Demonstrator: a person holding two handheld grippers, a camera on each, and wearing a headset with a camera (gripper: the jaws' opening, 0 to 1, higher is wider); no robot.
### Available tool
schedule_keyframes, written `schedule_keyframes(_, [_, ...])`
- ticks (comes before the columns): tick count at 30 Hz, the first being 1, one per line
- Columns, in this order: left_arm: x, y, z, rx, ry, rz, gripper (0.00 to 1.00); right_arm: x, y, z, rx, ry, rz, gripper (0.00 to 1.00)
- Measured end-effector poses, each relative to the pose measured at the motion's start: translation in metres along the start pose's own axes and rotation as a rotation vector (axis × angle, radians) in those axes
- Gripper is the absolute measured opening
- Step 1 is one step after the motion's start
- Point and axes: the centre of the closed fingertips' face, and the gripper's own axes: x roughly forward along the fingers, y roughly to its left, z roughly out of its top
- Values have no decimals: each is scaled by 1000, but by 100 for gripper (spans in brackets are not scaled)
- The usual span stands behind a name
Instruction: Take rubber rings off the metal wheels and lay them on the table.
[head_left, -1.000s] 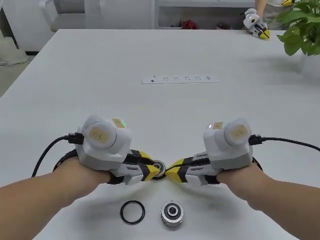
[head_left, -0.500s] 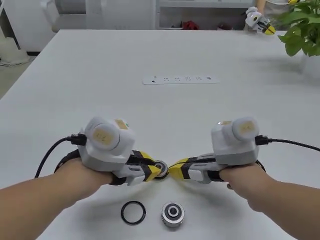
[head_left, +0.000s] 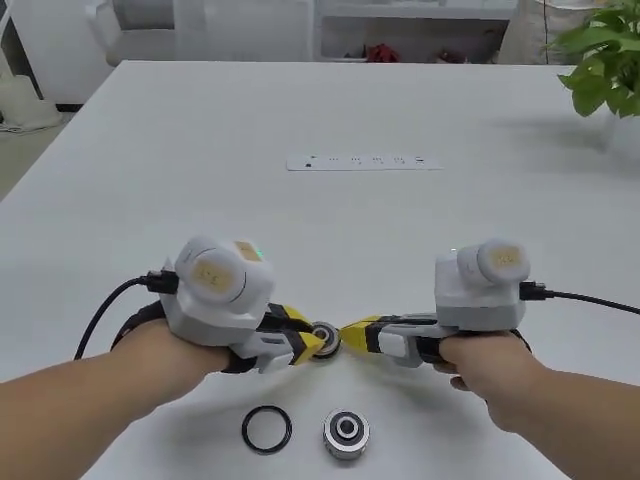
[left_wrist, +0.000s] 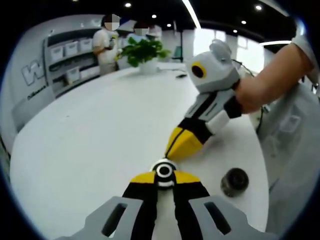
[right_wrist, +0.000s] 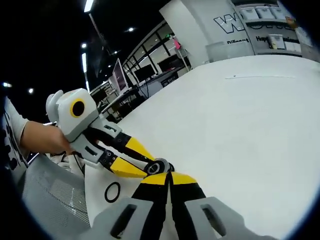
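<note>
A lab-like open office. A long white table (head_left: 200, 150) carries a power strip (head_left: 363, 162) near its middle and a potted plant (head_left: 600, 75) at its far right corner. Shelves of white bins (left_wrist: 70, 62) line a wall with large lettering (right_wrist: 232, 22). Desks with monitors (right_wrist: 120, 75) stand under ceiling spotlights (left_wrist: 192, 12).

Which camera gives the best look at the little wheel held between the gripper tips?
The left gripper view: the wheel sits face-on and centred in the tips of the left gripper. The head view shows it small, partly hidden by yellow tips. The right gripper view shows it tilted, just beyond the right gripper.
</note>
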Motion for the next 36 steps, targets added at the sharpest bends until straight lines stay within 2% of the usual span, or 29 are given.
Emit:
schedule_keyframes(3, [1, -1, 0, 6, 5, 4, 11, 0, 5, 7, 19, -34, 17, 0])
schedule_keyframes(4, [1, -1, 0, 8, 7, 7, 11, 0, 5, 5, 27, -17, 12, 0])
schedule_keyframes(5, [1, -1, 0, 10, 10, 9, 11, 1, 4, 4, 0, -15, 4, 0])
schedule_keyframes(14, [1, -2, 0, 19, 20, 18, 11, 0, 9, 4, -32, 4, 2, 0])
schedule_keyframes(17, [2, -3, 0, 34, 27, 23, 11, 1, 15, 2, -75, 24, 17, 0])
schedule_keyframes(25, [1, -3, 0, 35, 27, 21, 11, 1, 17, 3, -67, 19, 31, 0])
schedule_keyframes(29, [1, -3, 0, 34, 25, 19, 11, 3, 26, 7, -59, 4, 67, 0])
schedule_keyframes(30, [2, -3, 1, 33, 24, 21, 11, 6, 42, 10, -34, -11, 150, 0])
schedule_keyframes(31, [2, -3, 1, 32, 22, 21, 11, 7, 38, 10, -57, -10, 98, 0])
schedule_keyframes(33, [2, -3, 1, 30, 20, 21, 11, 9, 38, 10, -58, -4, 101, 0])
schedule_keyframes(36, [2, -3, 1, 29, 21, 22, 12, 8, 30, 7, -41, -6, 86, 0])
